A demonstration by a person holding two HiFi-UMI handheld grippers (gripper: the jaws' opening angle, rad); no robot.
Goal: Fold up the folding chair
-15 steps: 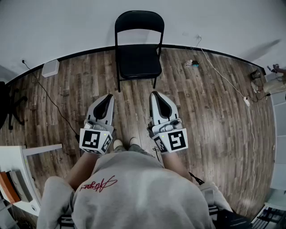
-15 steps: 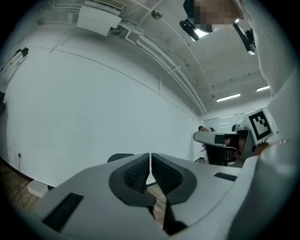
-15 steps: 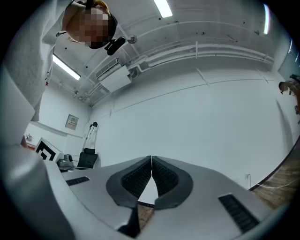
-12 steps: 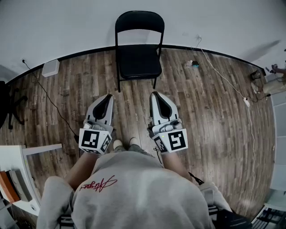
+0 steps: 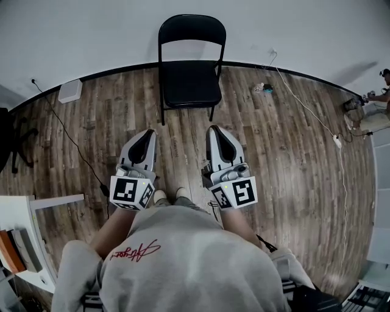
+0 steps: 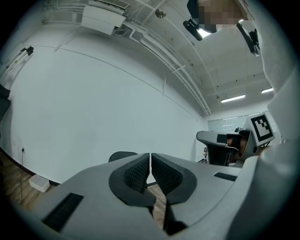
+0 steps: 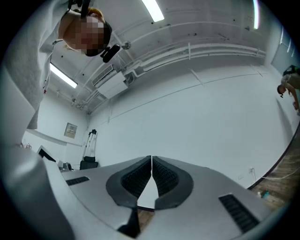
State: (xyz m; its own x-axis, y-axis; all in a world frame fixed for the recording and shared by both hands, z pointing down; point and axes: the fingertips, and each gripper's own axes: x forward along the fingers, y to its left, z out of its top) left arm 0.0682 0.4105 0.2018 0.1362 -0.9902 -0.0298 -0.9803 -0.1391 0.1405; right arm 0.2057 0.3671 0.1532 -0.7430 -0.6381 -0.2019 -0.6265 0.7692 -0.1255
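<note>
Reaching the chair (image 5: 190, 73) at top centre with left gripper (image 5: 147, 133) and right gripper (image 5: 215, 130) both pressed together, empty, would only shove it

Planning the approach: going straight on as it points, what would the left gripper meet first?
The left gripper would probably meet the black folding chair first, near its backrest, though depth is unclear.

Right gripper (image 7: 151, 162): fingers (image 7: 135, 178) pressed together, nothing between them. Aimed at a blank white wall (image 7: 201, 122). Tripod (image 7: 90, 143) far left, against the wall. Strip lights (image 7: 153, 10) overhead. Sliver of wood floor (image 7: 280, 177) lower right.
</note>
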